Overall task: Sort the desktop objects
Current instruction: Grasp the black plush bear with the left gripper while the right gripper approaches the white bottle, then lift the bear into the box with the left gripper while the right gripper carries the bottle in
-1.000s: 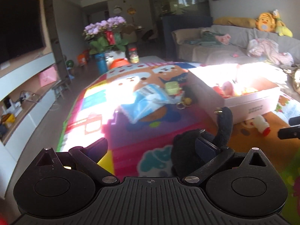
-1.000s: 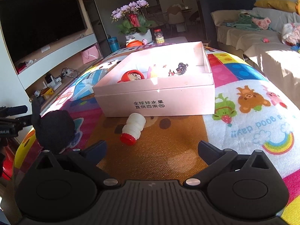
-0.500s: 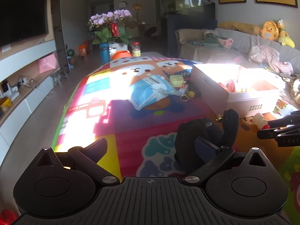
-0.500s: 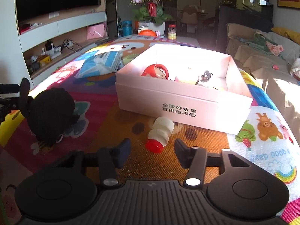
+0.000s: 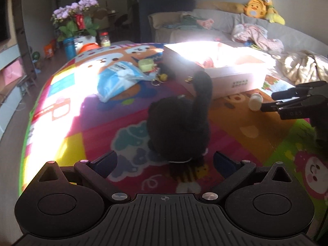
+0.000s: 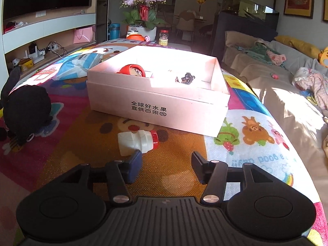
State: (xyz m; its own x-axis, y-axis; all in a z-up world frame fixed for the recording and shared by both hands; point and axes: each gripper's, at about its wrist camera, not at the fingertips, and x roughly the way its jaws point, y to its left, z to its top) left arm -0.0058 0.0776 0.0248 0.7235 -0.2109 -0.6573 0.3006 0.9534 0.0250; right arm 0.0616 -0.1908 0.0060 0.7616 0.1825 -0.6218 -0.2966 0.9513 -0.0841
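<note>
The step in hand looks like picking up the small white bottle [image 6: 137,142] with the red cap, which lies on its side on the play mat just ahead of the right claw [image 6: 166,166]. That claw's jaws have just been opening and stand empty; next it must straddle the bottle, then carry it to the pink box [image 6: 157,110] beyond. The left claw [image 5: 164,164] gapes open behind the black plush toy [image 5: 180,127], not gripping it.

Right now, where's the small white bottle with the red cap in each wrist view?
Left wrist: white bottle at right of middle, lying on the orange patch of the mat, just left of the right hand-held gripper; its red cap is hidden.
Right wrist: white bottle low centre, lying on its side, cap to the right, just beyond the left finger.
Shared landmark: the pink box right behind it.
</note>
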